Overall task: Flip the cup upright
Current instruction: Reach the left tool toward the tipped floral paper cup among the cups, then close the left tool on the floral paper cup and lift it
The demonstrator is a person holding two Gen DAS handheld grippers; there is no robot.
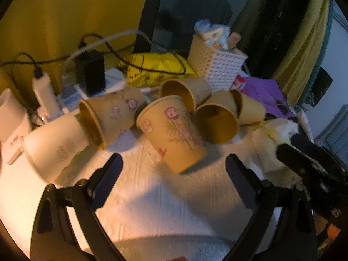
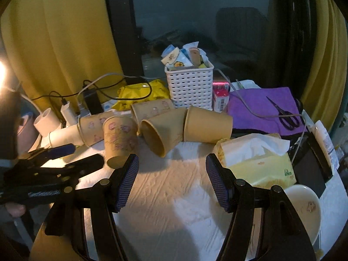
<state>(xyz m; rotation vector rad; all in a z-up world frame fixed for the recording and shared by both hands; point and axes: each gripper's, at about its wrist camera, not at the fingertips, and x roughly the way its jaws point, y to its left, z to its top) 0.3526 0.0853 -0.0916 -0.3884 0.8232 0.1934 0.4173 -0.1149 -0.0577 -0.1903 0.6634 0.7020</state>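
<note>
Several paper cups lie on their sides in a cluster on the white cloth. The nearest one, a flower-printed cup [image 1: 174, 130], lies with its base toward me and its mouth away; in the right wrist view it [image 2: 119, 139] is left of centre. My left gripper [image 1: 174, 161] is open and empty, its jaws wide apart just short of that cup's base. My right gripper [image 2: 171, 161] is open and empty, a little short of a plain cup [image 2: 161, 132] whose mouth faces me. The left gripper shows in the right wrist view [image 2: 71, 154] at the left.
A white basket [image 2: 191, 84] full of packets stands behind the cups. A tissue box [image 2: 256, 161], a white bowl [image 2: 304, 213], a purple cloth [image 2: 261, 106] with scissors [image 2: 285, 113] lie to the right. A yellow packet [image 1: 156, 67], chargers and cables lie at the back left.
</note>
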